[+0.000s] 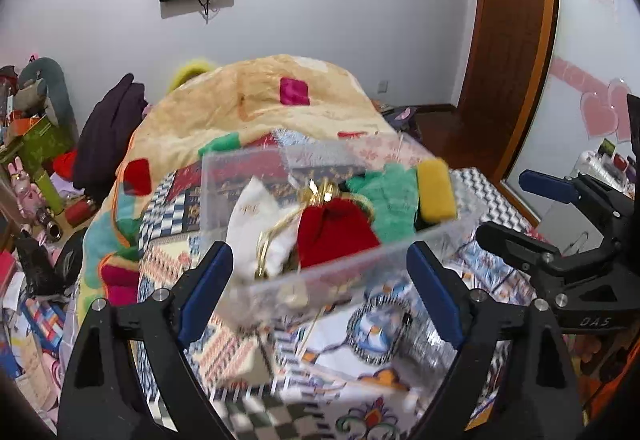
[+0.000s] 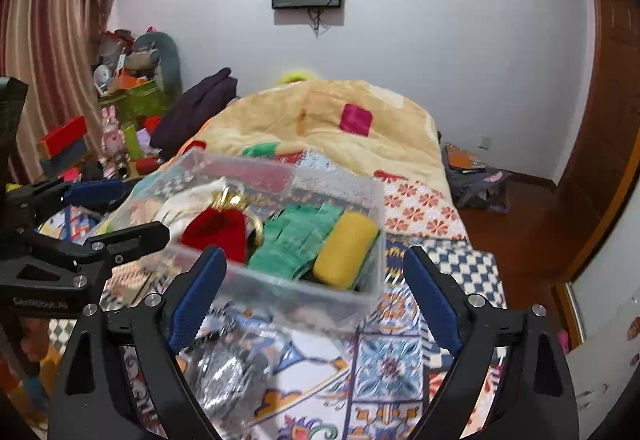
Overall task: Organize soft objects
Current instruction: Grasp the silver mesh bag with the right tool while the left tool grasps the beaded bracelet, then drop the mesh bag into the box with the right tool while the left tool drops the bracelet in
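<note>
A clear plastic box [image 1: 240,183] sits on the patterned bedspread, also in the right wrist view [image 2: 360,280]. It holds a red pouch [image 1: 336,236] with gold trim, a white pouch [image 1: 256,224], a green cloth [image 1: 392,199] and a yellow sponge [image 1: 436,191]; these show in the right wrist view as the red pouch [image 2: 220,232], green cloth [image 2: 300,240] and sponge [image 2: 344,252]. My left gripper [image 1: 320,272] is open and empty in front of the box. My right gripper [image 2: 316,272] is open and empty at the box's near wall.
A silver shiny bag [image 2: 224,376] lies on the bedspread [image 2: 388,364] near the right gripper. A folded yellow blanket [image 2: 340,127] is piled behind the box. Cluttered boxes and toys [image 2: 120,111] stand at the left; a wooden door [image 1: 508,39] at the right.
</note>
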Available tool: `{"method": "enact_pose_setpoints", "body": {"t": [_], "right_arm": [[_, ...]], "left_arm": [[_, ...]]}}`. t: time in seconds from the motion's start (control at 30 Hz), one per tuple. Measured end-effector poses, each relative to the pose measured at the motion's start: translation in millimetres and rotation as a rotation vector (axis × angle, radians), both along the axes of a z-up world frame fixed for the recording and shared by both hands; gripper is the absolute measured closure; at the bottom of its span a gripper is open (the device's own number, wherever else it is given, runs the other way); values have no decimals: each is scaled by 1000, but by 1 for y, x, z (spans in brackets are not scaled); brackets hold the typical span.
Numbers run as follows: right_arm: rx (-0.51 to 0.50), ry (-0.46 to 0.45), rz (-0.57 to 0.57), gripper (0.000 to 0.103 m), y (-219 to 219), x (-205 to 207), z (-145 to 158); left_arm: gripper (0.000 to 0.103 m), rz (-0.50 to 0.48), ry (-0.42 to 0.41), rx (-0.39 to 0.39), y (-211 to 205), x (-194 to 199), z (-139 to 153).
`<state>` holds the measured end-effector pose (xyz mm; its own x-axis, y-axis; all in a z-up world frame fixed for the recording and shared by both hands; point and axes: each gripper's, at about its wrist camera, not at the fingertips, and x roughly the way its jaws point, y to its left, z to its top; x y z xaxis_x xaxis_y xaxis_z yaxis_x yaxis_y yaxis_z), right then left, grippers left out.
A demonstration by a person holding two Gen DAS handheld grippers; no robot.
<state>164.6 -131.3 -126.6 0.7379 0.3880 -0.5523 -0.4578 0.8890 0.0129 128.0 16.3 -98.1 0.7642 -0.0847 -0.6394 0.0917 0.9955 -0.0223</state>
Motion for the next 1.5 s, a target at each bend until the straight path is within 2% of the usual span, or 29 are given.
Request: {"method": "enact_pose_setpoints", "body": {"t": [0.27, 0.37, 0.47, 0.6, 0.67, 0.7, 0.77, 0.83, 0.87, 0.93, 0.97, 1.07, 1.23, 1.5], "right_arm": [[-25, 167, 69, 14, 10, -9, -49], [-17, 224, 92, 15, 11, -11, -61], [-41, 255, 122, 18, 20, -11, -70], [-49, 263, 153, 26, 26, -12, -72], [-44, 273, 165, 34, 26, -12, -72], [-40, 281, 170, 37, 26, -12, -73], [-35, 291, 175, 50, 24, -10, -74], [-34, 293, 170, 63, 21, -12, -77], [-27, 295, 170, 69, 19, -12, -77], [-27, 287, 155, 74, 17, -13, -76], [-29, 280, 145, 77, 15, -14, -76], [-22, 267, 124, 81, 8, -16, -74], [-6, 238, 113, 83, 0, -20, -67], [41, 168, 100, 83, -10, -24, -41]], "left_arm": [[14, -22, 101, -23, 3, -15, -37], [16, -32, 154, -9, -2, -14, -55], [31, -34, 197, 19, -7, -10, -67], [43, -33, 243, 14, -9, 3, -76], [51, -42, 268, 15, -12, 9, -81], [53, -40, 259, 34, -14, 10, -81], [58, -40, 253, 63, -19, 10, -83], [70, -37, 239, 87, -20, 10, -84], [73, -40, 232, 88, -20, 10, -84], [90, -36, 225, 90, -17, 10, -84], [94, -36, 221, 94, -16, 9, -84], [98, -44, 208, 93, -12, 4, -84], [98, -61, 181, 79, -13, -11, -83], [98, -58, 73, 21, -13, -30, -49]]}}
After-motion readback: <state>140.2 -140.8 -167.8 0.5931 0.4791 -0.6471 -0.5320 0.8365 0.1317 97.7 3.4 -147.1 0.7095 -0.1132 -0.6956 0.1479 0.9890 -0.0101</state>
